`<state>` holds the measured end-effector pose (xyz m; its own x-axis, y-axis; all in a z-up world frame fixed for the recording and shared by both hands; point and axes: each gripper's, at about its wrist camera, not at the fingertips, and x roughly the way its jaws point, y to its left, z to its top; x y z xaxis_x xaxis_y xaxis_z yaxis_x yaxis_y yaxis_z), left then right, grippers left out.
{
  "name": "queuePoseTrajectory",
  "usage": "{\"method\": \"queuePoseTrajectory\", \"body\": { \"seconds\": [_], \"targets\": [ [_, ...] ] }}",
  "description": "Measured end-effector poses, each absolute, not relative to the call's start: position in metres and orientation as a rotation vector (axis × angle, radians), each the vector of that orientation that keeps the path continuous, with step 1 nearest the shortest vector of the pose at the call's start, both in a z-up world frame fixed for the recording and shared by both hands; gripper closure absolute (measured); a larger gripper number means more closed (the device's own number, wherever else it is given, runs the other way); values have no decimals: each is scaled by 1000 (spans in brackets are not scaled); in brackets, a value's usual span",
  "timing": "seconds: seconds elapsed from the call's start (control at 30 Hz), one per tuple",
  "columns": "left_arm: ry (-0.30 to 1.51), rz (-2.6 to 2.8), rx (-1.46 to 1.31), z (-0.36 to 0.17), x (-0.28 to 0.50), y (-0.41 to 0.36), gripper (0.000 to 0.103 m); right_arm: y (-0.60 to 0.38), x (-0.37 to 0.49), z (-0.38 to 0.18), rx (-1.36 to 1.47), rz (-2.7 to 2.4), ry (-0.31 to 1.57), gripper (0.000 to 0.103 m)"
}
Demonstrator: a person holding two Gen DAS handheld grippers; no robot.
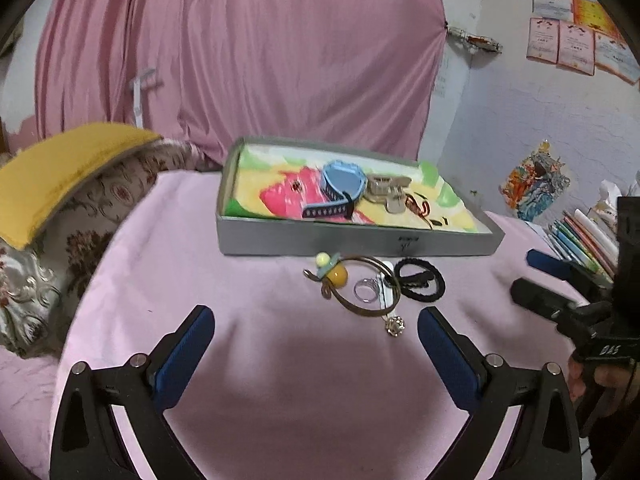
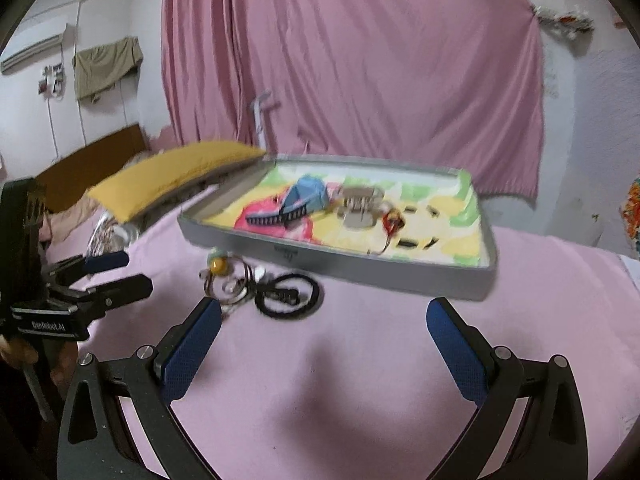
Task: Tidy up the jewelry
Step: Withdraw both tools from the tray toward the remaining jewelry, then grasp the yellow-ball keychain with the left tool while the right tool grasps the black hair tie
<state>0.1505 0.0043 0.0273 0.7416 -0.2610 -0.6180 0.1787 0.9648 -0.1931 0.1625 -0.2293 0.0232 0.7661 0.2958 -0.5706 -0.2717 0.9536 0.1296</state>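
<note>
We see a pink sheet (image 1: pixel 256 320) spread over the bed, and on it a shallow grey tray (image 1: pixel 352 242) lined with a bright printed paper, holding a blue hair claw (image 1: pixel 340 184) and a beige clip (image 1: pixel 386 190). Just in front of the tray lie a black hair tie (image 1: pixel 420 282), a bronze bangle (image 1: pixel 360 292) with a clear ring (image 1: pixel 366 290) inside it, and a yellow bead piece (image 1: pixel 334 274). Our left gripper (image 1: pixel 316 344) and right gripper (image 2: pixel 324 338) hover near them, jaws spread wide, both empty
</note>
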Motion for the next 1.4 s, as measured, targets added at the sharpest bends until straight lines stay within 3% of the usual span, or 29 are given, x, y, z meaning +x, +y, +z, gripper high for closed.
{"method": "queuePoseTrajectory", "body": {
  "seconds": [0.23,0.3,0.6,0.8,0.9,1.13,1.4],
  "targets": [
    [783,-273,-144,18,176,2,29,-217,191,4,-6,334,762,26],
    [805,-281,-148,16,184,2,38,-216,198,2,-9,335,784,41],
    [874,-301,-156,12,217,-4,50,-214,229,-6,-10,330,857,66],
    [900,-309,-125,10,228,-12,60,-201,238,-6,-24,364,865,67],
    [902,-309,-114,9,230,-12,65,-194,241,-7,-50,375,873,72],
    [904,-320,-92,9,232,-16,71,-186,243,-10,-118,373,882,74],
    [901,-327,-82,10,227,-20,78,-187,236,-8,-136,431,885,91]
  ]
}}
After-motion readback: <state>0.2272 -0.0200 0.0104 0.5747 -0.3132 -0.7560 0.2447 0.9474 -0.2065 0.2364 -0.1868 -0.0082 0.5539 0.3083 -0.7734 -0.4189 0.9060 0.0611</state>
